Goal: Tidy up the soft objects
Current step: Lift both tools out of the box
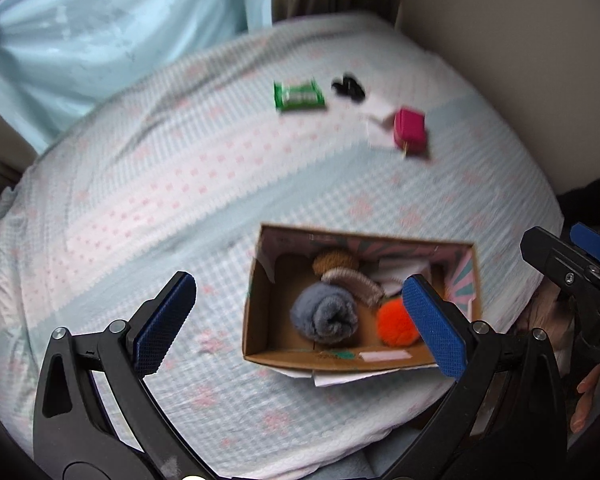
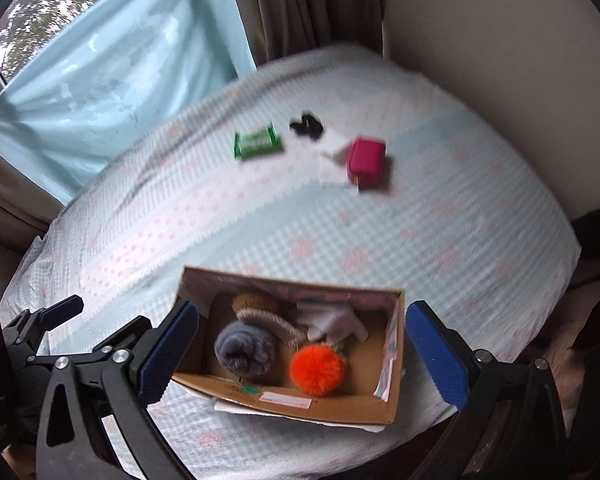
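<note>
An open cardboard box (image 1: 260,292) (image 2: 332,404) sits on the bed near its front edge. Inside lie a grey rolled sock (image 1: 326,314) (image 2: 244,348), an orange pompom (image 1: 396,322) (image 2: 318,368), a brown knitted ball (image 1: 334,261) (image 2: 256,300), a beige fuzzy band (image 1: 356,282) (image 2: 276,324) and white cloth (image 2: 332,320). My left gripper (image 1: 300,326) hovers open above the box's left part, empty. My right gripper (image 2: 302,356) is open too, its fingers straddling the box, holding nothing. Farther back lie a pink pouch (image 1: 410,134) (image 2: 366,160), a black item (image 1: 348,88) (image 2: 307,125) and a green packet (image 1: 299,96) (image 2: 257,142).
A checked light-blue and pink bedspread (image 1: 180,184) (image 2: 420,240) covers the bed. A pale blue curtain (image 1: 100,32) (image 2: 112,76) hangs behind on the left, a beige headboard (image 1: 500,60) on the right. White paper (image 1: 380,124) lies under the pouch. A hand (image 1: 584,404) shows at the right edge.
</note>
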A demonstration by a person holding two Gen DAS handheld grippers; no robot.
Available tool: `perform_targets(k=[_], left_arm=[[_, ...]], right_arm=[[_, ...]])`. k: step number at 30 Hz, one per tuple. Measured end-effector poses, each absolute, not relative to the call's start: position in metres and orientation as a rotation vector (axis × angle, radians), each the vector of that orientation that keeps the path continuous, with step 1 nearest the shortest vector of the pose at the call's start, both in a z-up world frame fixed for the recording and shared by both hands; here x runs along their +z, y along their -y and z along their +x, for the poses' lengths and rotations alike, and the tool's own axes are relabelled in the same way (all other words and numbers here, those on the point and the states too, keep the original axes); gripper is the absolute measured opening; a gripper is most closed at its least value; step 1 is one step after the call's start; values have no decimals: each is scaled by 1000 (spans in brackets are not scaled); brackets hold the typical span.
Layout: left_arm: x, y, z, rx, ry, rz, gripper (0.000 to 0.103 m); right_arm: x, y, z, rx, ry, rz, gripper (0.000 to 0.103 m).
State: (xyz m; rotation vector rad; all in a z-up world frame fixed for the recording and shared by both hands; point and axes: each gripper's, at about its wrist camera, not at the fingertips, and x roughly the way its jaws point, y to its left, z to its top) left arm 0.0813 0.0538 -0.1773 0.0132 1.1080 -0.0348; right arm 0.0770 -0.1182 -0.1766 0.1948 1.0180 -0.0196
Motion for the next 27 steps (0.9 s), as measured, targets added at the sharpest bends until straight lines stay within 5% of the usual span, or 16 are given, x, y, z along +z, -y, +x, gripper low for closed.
perform_targets(k=[12, 27], left_arm=[[-105, -66, 78, -34, -930, 5, 103], [-115, -66, 197, -135, -938, 59, 103]], right_arm=[[-114, 112, 60, -58, -855, 124, 103], [-118, 135, 139, -117, -872, 116, 103]])
